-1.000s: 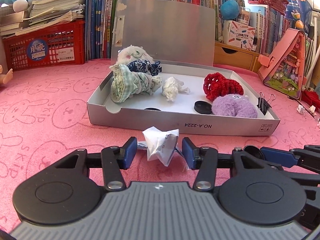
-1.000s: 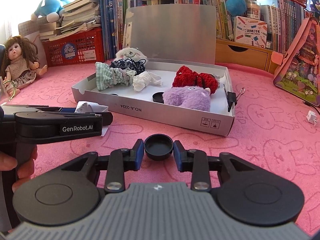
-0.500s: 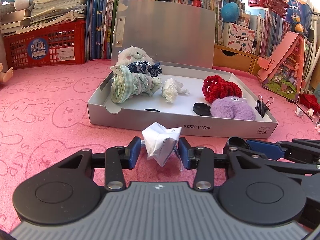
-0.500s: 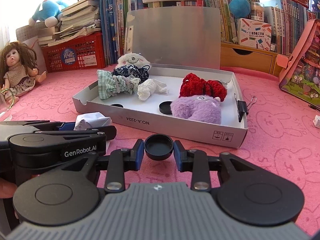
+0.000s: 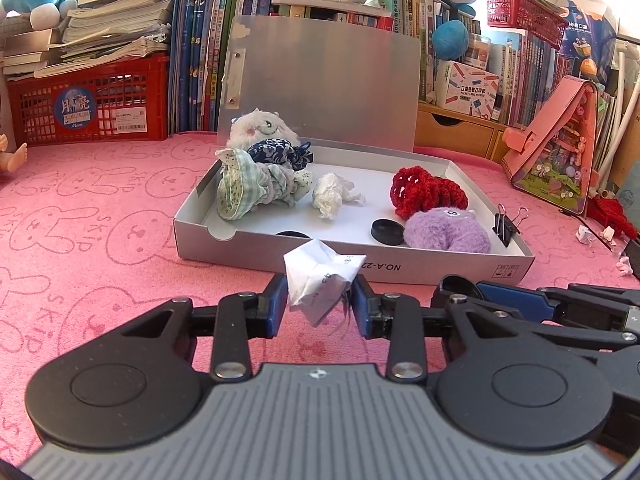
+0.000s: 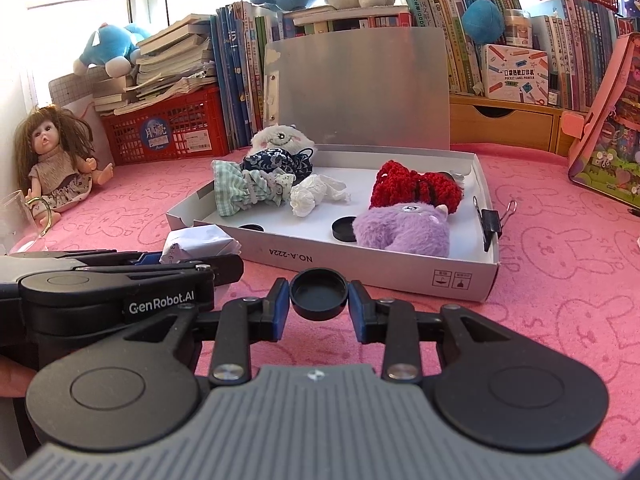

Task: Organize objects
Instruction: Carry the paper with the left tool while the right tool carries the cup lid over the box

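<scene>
Left wrist view: left tongs (image 5: 320, 304) have just been closing on a crumpled white paper wad (image 5: 320, 280), and the blue pads now press it on both sides; the wad sits just in front of the grey box (image 5: 400, 268), near its front wall, over the pink bench cover (image 5: 100, 248). Box lid stands open at the back. Inside: checked cloth bundle (image 5: 248, 188), white tissue ball (image 5: 332, 196), red crochet piece (image 5: 428, 192), purple plush (image 5: 444, 232), black cap (image 5: 386, 231). The right tongs come in at the lower right edge. Right wrist view: right tongs (image 6: 319, 307) narrowed onto a round black lid (image 6: 319, 294), gripped edge to edge, hollow side up, short of the box's front wall. The left tool lies at the left with the paper wad beside it. Judged step: both items gripped, ready for carrying to the box. Next move calls for lifting each clear of the front wall, then releasing onto bare floor inside, probably the near middle; the light paper may cling to a pad.
</scene>
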`<state>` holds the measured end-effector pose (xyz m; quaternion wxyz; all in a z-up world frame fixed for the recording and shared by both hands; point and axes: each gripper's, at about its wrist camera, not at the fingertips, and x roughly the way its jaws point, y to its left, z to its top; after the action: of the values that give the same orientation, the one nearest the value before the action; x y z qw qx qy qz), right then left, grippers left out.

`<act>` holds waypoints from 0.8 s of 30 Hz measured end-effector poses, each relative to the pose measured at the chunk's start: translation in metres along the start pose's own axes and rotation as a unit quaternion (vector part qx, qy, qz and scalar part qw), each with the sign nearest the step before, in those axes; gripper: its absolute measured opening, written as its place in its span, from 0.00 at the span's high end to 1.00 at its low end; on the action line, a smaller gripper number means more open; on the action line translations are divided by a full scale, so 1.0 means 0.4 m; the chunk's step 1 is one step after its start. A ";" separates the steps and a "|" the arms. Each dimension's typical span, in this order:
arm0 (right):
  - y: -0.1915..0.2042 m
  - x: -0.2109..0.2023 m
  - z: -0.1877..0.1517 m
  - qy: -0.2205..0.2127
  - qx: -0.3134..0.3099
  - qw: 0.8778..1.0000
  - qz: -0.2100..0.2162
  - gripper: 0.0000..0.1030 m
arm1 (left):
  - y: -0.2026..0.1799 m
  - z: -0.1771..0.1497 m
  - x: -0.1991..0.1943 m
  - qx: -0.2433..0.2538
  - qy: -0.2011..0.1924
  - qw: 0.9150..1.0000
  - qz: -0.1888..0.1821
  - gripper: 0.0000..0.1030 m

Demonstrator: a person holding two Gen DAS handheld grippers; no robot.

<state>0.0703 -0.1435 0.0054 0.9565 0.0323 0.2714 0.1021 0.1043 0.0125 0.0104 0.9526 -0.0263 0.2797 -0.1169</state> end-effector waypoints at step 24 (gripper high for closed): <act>-0.023 -0.019 0.017 -0.012 0.006 1.000 -0.015 0.62 | -0.001 0.026 -0.035 -0.003 -0.022 1.000 0.000 0.61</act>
<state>0.0692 -0.1541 0.0140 0.9608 0.0355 0.2612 0.0857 0.0985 0.0154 0.0266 0.9584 -0.0316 0.2591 -0.1155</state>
